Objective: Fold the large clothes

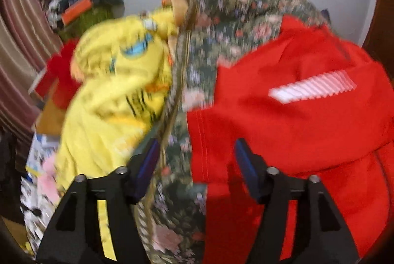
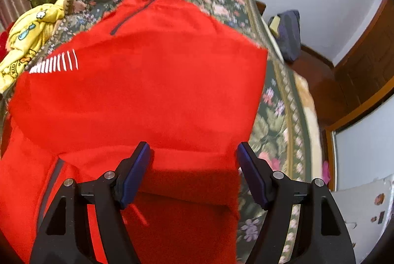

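left gripper [image 1: 194,160] released | right gripper [image 2: 194,165] released over red garment [image 2: 147,81] | yellow garment [image 1: 115,81] full only left view

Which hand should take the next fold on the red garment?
Probably right. The right tongs sit open squarely over the red garment, while the left tongs straddle its edge and the floral bedspread.

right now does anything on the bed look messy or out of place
The yellow garment lies crumpled in a heap at the edge of the floral bedspread, left of the red garment, which lies spread out. Nothing looks torn or spilled.
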`<state>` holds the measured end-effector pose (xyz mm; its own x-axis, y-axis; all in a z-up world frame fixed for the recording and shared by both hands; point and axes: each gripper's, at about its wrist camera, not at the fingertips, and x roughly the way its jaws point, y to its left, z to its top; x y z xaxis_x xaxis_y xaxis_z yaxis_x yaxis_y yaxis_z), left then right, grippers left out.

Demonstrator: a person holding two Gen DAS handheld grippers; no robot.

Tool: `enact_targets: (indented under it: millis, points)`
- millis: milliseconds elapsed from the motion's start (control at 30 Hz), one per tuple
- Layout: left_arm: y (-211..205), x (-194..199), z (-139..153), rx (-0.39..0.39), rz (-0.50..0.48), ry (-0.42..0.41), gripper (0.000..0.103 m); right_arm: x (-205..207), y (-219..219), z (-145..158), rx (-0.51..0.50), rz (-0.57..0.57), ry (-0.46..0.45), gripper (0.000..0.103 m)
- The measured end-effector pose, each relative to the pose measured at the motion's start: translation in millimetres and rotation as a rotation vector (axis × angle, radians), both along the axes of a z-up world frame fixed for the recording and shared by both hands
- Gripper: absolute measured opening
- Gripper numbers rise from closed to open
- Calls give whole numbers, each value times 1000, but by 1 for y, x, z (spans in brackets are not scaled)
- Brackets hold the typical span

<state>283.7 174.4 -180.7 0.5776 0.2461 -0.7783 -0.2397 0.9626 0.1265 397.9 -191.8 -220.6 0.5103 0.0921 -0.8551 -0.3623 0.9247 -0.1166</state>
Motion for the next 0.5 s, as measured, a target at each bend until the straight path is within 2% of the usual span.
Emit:
enact_targets:
  millis: [200, 300, 500]
  points:
    - [-12, 32, 44, 18, -70, -99, 77, 6, 2, 37, 9, 35, -109, 70]
    - [-21, 61, 57, -22, -94, -115, 77, 14, 9, 54, 4, 58, -159, 70]
    - [-49, 128, 60, -76, -159, -123, 77, 47, 30, 65, -2, 85, -217, 70]
